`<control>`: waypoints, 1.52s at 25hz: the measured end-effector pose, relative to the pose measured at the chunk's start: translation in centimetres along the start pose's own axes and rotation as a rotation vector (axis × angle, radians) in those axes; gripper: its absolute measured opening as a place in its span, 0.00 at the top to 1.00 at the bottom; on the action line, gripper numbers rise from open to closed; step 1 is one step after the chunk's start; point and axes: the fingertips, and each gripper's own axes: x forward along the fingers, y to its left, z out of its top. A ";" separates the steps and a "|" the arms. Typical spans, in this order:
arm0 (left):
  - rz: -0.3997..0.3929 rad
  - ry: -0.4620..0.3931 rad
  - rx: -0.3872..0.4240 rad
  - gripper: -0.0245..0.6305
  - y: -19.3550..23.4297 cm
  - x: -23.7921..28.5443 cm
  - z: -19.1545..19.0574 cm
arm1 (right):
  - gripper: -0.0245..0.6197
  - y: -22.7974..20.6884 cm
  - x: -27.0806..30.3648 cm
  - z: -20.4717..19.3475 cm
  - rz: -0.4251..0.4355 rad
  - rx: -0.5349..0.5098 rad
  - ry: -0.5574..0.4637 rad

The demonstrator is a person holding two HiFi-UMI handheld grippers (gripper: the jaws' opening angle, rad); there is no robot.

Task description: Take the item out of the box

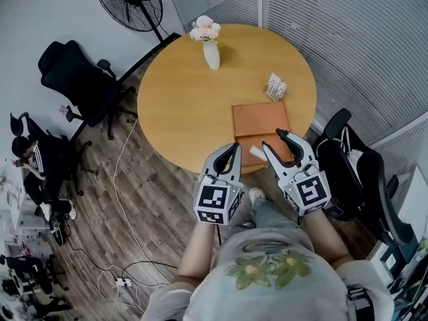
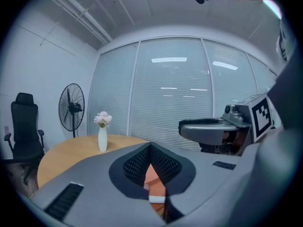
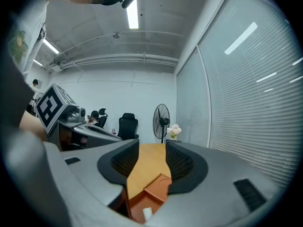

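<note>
An orange flat box lies on the round wooden table at its near right edge. A small white item rests at the near left corner of the box, and it also shows low between the jaws as the white item and the white item. My right gripper hovers over the near part of the box with its jaws apart and nothing between them. Just left of the box, my left gripper has its fingertips together and holds nothing.
A white vase with flowers stands at the table's far side and a small white packet lies beyond the box. Black office chairs and a floor fan stand to the left. Another chair is close on the right. A person sits far left.
</note>
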 end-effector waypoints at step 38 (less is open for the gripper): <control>0.039 0.100 -0.099 0.96 5.0 4.1 -5.4 | 0.68 0.8 6.8 -19.9 0.300 -0.005 0.534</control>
